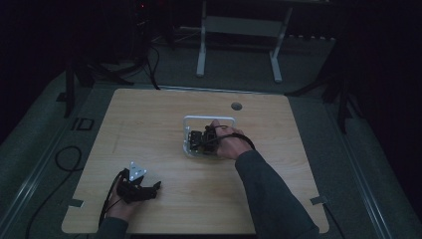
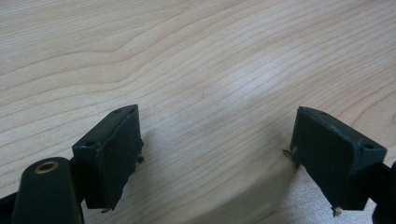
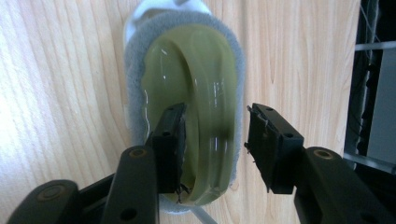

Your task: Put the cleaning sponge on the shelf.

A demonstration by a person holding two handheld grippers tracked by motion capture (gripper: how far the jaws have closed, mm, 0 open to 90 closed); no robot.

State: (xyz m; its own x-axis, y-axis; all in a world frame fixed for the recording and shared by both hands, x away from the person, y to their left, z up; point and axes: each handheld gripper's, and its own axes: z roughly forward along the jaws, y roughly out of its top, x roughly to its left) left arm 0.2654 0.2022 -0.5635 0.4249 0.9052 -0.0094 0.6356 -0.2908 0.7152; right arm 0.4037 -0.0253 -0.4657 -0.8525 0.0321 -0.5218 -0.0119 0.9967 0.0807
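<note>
Near the middle of the wooden table (image 1: 149, 119), the right gripper (image 3: 215, 140) stood over a white wire rack (image 1: 209, 119). Its jaws were partly open, straddling the rim of an olive-green dish (image 3: 191, 93) that lay on a grey pad (image 3: 135, 70); whether the pads touched the rim could not be told. Well apart from the rack, toward the near left corner, the left gripper (image 2: 215, 154) rested wide open and empty. Judged from this, the grasp was not yet closed and lifting remained.
</note>
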